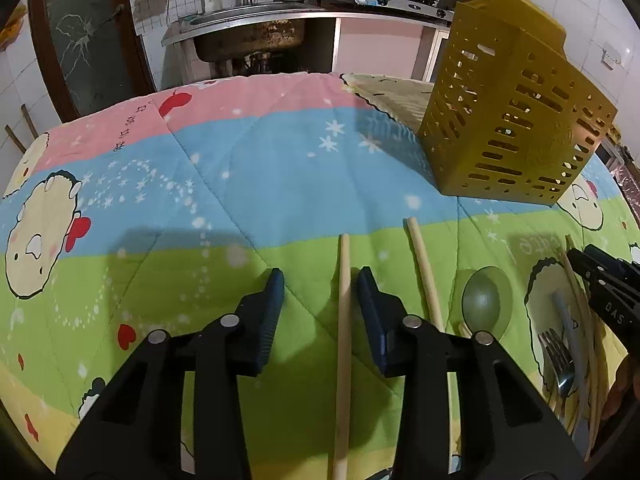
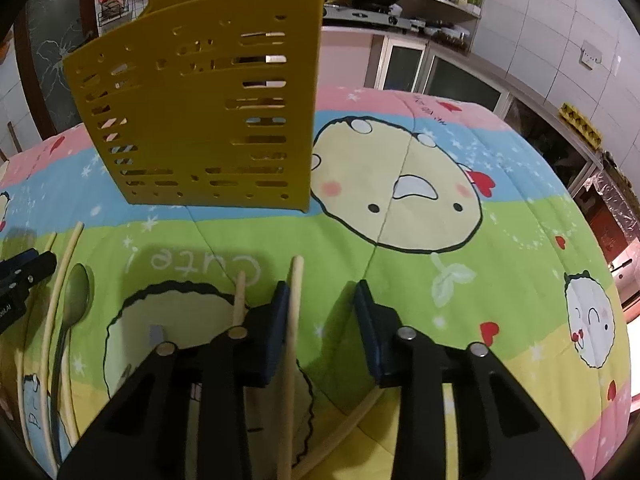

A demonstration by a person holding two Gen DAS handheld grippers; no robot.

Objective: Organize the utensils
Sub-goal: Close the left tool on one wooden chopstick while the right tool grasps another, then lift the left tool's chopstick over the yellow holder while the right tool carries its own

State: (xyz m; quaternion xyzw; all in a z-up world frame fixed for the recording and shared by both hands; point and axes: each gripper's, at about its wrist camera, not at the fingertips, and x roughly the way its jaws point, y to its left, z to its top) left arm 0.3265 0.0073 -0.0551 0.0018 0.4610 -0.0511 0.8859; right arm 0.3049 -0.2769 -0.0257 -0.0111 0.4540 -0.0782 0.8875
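The right gripper (image 2: 320, 292) hovers over a cartoon-print quilt (image 2: 460, 280), its blue-padded jaws apart. A wooden chopstick (image 2: 294, 320) lies between them, close against the left pad. A yellow slotted utensil holder (image 2: 200, 112) stands beyond. At the left edge lie a spoon (image 2: 76, 296) and the left gripper (image 2: 24, 268).

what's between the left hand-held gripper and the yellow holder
Only bare quilt separates the left hand-held gripper from the yellow holder, seen in the left wrist view.
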